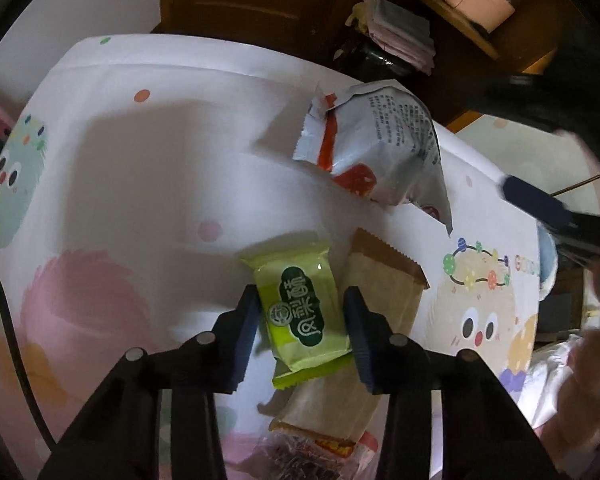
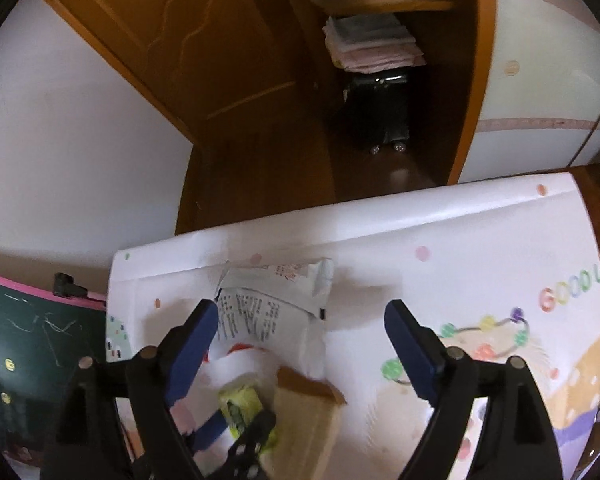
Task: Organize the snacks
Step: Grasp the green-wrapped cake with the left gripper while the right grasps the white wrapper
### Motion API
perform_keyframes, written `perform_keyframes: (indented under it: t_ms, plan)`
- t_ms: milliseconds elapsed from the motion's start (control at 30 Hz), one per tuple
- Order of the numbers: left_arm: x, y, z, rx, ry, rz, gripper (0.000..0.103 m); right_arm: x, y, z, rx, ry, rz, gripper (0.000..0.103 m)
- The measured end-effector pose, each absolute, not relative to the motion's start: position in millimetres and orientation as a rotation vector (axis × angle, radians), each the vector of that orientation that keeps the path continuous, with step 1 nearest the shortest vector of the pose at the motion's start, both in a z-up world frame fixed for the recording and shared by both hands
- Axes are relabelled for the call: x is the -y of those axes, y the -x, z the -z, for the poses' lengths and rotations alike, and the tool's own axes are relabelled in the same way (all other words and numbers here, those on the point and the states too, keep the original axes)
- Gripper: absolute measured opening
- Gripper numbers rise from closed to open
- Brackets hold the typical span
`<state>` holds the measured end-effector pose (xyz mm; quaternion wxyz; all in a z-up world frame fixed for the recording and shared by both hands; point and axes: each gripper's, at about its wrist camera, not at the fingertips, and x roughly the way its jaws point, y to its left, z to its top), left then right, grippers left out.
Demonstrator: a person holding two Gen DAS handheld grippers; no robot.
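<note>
A green snack packet lies between the fingers of my left gripper, which straddle it closely; I cannot tell whether they press on it. A tan packet lies under and beside it. A white and red snack bag lies farther back. A clear packet with dark contents lies nearest. In the right wrist view my right gripper is open and empty above the white bag. The green packet, the tan packet and the left gripper show below it.
The snacks lie on a table with a white cartoon-print cloth. A wooden door and shelves with folded cloth stand behind. A dark chalkboard with a pink rim is to the left. The right gripper's finger shows at the right edge.
</note>
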<state>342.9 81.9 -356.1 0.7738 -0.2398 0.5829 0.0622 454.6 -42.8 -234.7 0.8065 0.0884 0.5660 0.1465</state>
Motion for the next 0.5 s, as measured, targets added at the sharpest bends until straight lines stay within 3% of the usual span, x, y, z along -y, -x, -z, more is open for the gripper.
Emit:
perform_keyframes:
  t_ms: [500]
  plan:
    - [-104, -320, 360, -1.262, 0.578, -0.078, 0.035, 3, -475, 281, -1.312, -0.124, -0.341, 0.096]
